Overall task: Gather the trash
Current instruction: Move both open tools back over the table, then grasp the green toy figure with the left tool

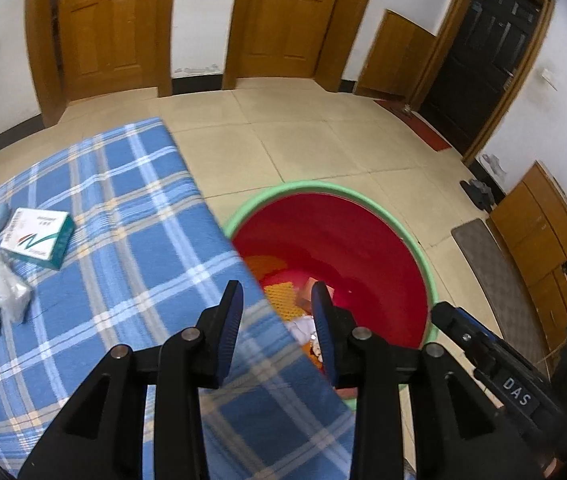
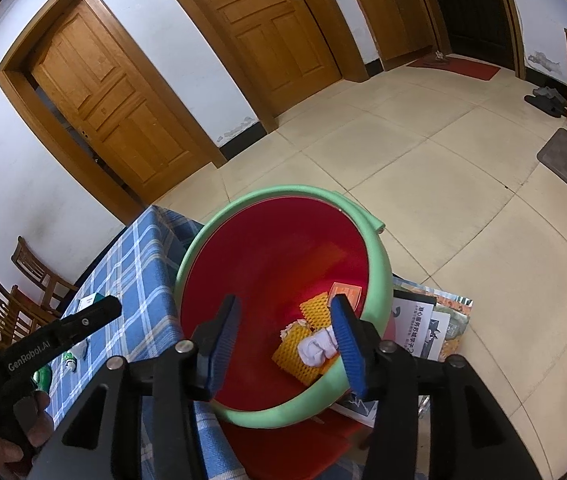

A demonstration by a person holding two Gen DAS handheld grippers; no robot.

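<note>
You hold both claws, left (image 1: 277, 298) and right (image 2: 285, 314), open and empty above the red bin (image 2: 267, 256); more trash, the box (image 1: 37, 238), waits at middle left on the table (image 1: 123, 208).

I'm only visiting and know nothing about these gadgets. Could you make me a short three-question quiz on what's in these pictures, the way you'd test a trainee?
1. True or false: the left gripper holds a piece of trash.
2. What colour is the rim of the red bin? A) green B) black C) yellow
3. Name one thing lying on the blue checked tablecloth.

Key
1. False: nothing shows between its fingers, which stand apart.
2. A, green.
3. The white and green box, or the crumpled clear plastic bag near it.
</note>
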